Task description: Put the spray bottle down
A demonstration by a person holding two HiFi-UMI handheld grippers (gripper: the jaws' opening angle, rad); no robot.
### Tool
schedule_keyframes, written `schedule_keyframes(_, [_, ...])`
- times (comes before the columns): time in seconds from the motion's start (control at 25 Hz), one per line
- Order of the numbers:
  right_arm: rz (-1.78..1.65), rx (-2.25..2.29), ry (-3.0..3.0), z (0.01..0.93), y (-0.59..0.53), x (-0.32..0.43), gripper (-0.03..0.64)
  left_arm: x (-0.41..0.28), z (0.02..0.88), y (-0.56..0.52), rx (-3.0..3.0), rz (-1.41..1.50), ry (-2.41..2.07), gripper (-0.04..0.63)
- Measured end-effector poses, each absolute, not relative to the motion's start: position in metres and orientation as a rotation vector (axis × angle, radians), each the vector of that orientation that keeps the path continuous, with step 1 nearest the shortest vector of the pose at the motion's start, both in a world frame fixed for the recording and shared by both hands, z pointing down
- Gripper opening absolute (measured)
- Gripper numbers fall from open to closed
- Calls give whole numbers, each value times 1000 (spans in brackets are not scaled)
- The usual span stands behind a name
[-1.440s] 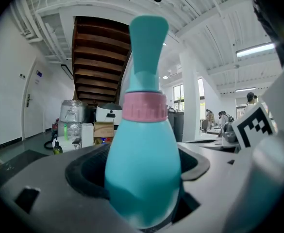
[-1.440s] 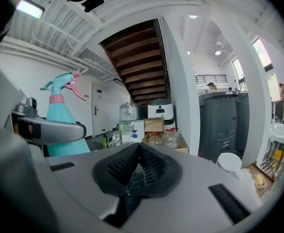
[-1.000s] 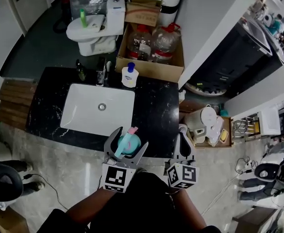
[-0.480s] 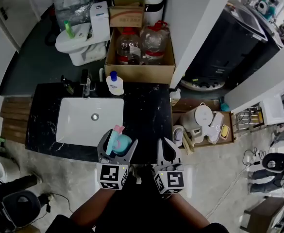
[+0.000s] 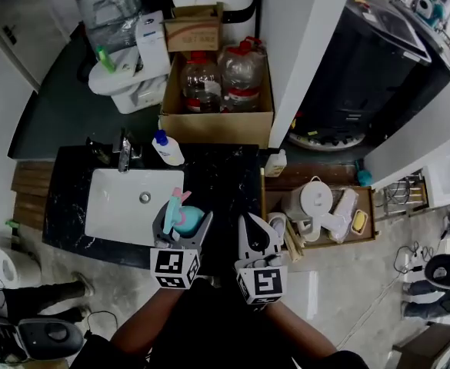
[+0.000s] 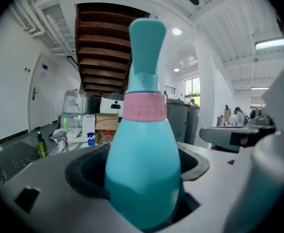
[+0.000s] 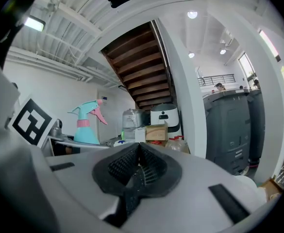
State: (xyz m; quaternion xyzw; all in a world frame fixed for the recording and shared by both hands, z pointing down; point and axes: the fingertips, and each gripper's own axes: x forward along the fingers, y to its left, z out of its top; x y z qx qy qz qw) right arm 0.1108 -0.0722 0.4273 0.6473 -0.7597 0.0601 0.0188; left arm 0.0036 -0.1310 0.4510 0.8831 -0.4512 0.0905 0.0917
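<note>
A teal spray bottle (image 5: 183,217) with a pink collar and trigger stands upright between the jaws of my left gripper (image 5: 180,225), which is shut on its body. It hangs over the near edge of the black counter (image 5: 225,187), beside the white sink (image 5: 128,206). In the left gripper view the spray bottle (image 6: 142,144) fills the middle of the frame. My right gripper (image 5: 254,241) is shut with nothing between its pads, just right of the left one. From the right gripper view the spray bottle (image 7: 86,124) shows at the left.
A tap (image 5: 123,154) and a white pump bottle (image 5: 165,148) stand at the back of the counter. Behind it are a cardboard box with large water jugs (image 5: 217,83) and a toilet (image 5: 128,71). A low shelf with a white kettle (image 5: 315,202) stands to the right.
The view has shifted, so the counter and sink now sit higher and more to the left. Both grippers have come closer together; the left still holds the spray bottle.
</note>
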Motion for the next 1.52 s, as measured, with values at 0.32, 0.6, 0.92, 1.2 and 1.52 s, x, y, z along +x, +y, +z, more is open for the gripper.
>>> schedule_keyframes(0.32, [207, 1911, -2440, 442, -92, 128, 15, 32, 484, -142, 2602, 365, -1364, 405])
schedule_keyframes(0.6, [256, 1894, -2433, 453, -107, 123, 15, 29, 505, -174, 2613, 421, -1377, 405])
schedule_keyframes(0.92, [296, 1956, -2350, 466, -132, 128, 15, 48, 537, -224, 2619, 426, -1303, 405])
schedule_keyframes(1.2, [313, 2038, -2289, 479, -160, 141, 15, 59, 557, -260, 2639, 432, -1241, 405])
schedule_keyframes(1.52, [282, 2031, -2246, 487, -184, 136, 15, 74, 586, -285, 2667, 424, -1147, 405])
